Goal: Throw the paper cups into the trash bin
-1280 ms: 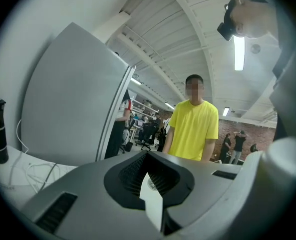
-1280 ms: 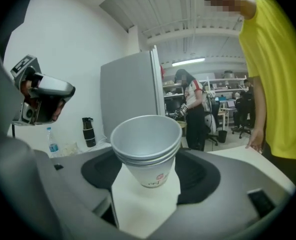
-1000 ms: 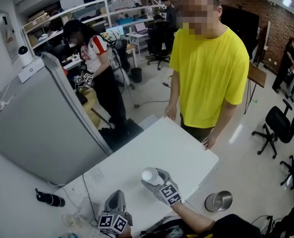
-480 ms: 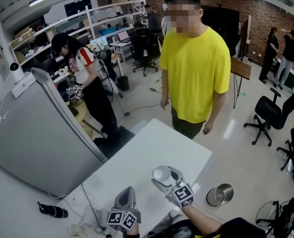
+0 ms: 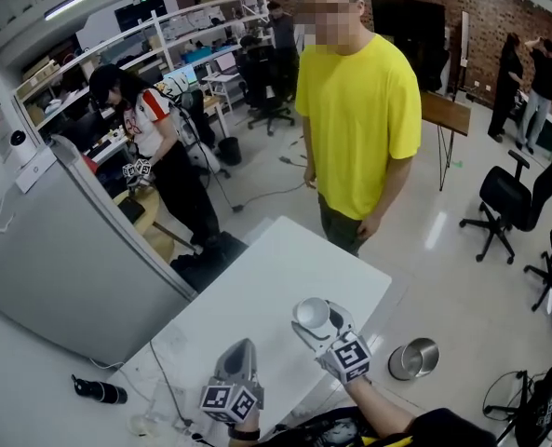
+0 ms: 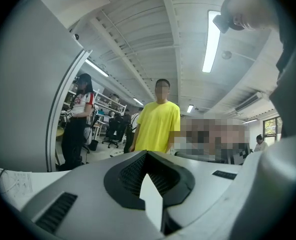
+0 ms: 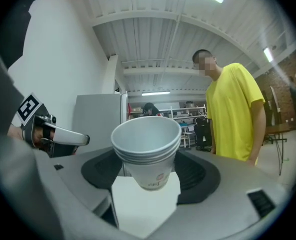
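A stack of white paper cups (image 5: 310,314) hangs upright over the near right part of the white table (image 5: 257,282), with my right gripper (image 5: 324,328) shut on its base. The right gripper view shows the cups (image 7: 147,146) between the jaws of the right gripper (image 7: 147,186), rim up and empty. My left gripper (image 5: 242,354) is lower left of the cups, shut, with nothing in it. In its own view the left gripper (image 6: 150,186) points level towards a person in yellow. A round metal trash bin (image 5: 412,358) stands on the floor right of the table.
A person in a yellow shirt (image 5: 359,110) stands at the table's far corner. A large grey panel (image 5: 61,259) leans at the left, with a black object (image 5: 99,391) and cables below it. Office chairs (image 5: 508,203) stand at the right.
My right gripper has carried the cups up and to the right, nearer the table's right edge. The left gripper has followed to the right. The person in yellow has taken both hands off the table.
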Motion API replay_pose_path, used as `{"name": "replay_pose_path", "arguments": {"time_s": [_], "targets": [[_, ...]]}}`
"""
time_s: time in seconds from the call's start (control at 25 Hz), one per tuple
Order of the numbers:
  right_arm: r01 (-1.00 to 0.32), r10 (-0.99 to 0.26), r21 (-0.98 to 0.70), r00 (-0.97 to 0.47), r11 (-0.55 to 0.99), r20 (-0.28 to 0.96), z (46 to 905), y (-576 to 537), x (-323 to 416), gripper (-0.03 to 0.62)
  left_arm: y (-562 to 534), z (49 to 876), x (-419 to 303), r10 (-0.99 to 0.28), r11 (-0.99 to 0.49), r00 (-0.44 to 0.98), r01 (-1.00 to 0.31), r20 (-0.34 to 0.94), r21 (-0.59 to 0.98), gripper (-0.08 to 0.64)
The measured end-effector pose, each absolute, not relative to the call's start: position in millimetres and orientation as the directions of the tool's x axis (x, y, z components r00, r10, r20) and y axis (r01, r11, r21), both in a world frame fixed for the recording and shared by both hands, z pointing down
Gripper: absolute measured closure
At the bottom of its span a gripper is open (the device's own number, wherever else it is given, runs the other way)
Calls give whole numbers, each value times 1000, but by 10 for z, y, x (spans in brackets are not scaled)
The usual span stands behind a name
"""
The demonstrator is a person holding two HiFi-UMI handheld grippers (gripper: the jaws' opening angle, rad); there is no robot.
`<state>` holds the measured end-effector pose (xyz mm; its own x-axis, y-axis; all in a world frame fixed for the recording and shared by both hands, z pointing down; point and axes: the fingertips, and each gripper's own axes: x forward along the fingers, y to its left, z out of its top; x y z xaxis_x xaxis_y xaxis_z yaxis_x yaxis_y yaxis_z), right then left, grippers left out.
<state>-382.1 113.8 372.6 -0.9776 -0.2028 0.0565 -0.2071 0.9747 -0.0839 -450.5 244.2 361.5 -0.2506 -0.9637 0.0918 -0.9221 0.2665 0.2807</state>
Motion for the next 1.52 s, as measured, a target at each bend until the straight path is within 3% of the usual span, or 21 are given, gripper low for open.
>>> {"name": "replay_pose_path", "arguments": {"time_s": [0.32,0.92,1.52], "targets": [[-263,-264,-82,-964,961,-2,3494,404,-3012,253,1520,3528,-3751,-984,173,-156,-951,86,256,557],[-476,-477,-57,-879,877,4,3506,-922,-674,253,-175,3591,-1591,-984,-110,141,-963,112,247,557],[-775,-779,-100,-627,624,1,3665,-1238,1253,253,-1041,3602,61,-853,-474,506,-853,126,219,557]]}}
